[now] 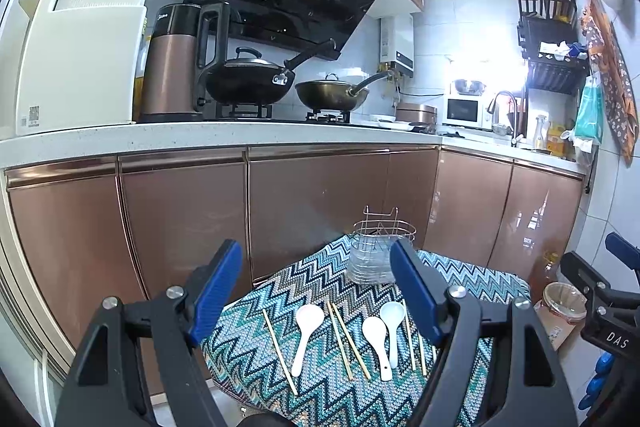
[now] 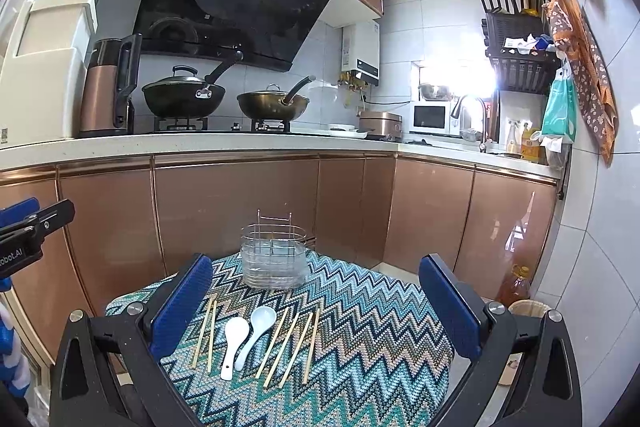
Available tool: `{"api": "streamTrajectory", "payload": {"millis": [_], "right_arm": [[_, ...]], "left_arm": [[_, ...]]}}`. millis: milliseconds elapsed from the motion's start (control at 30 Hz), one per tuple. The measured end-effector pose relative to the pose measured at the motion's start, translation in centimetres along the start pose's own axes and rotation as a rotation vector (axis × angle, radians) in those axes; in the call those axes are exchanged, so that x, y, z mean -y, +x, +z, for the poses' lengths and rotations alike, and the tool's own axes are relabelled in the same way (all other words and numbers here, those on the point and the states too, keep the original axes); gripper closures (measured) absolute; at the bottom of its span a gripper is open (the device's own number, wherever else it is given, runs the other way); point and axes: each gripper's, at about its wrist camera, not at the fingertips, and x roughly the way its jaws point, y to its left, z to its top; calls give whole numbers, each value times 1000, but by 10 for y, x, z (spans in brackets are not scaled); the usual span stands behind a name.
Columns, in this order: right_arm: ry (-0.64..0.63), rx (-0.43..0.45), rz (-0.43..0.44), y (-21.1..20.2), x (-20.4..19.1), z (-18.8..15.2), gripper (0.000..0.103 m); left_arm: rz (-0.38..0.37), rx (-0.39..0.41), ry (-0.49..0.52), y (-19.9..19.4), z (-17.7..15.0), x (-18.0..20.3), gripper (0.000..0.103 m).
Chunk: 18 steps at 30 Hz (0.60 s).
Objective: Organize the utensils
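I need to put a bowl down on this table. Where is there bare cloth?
Free: the cloth right of the chopsticks, out to the table's right edge and below the wire utensil holder. Crowded: the near-left strip, where spoons and chopsticks lie side by side.

"DAS" on right gripper (image 1: 612, 311)

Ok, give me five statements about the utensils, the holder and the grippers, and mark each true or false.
1. Three white spoons lie on the zigzag cloth. True.
2. The wire holder already contains chopsticks. False: it looks empty; the chopsticks lie on the cloth.
3. The left gripper is open. True.
4. The right gripper grips a spoon. False: it is open and empty.
5. The holder stands beyond the utensils. True.
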Motion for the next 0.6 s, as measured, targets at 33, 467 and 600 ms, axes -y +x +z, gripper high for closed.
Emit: {"api": "streamTrajectory", "payload": {"millis": [33, 467, 600], "right_arm": [[-1, 0, 0, 0, 0, 0, 0], [-15, -3, -36, 3, -3, 0, 0], [-14, -12, -49, 5, 0, -2, 0]], "left_arm": [[-1, -1, 0, 1, 0, 0, 28], [9, 1, -5, 1, -1, 4, 28], [13, 4, -15, 4, -2, 5, 28]]}}
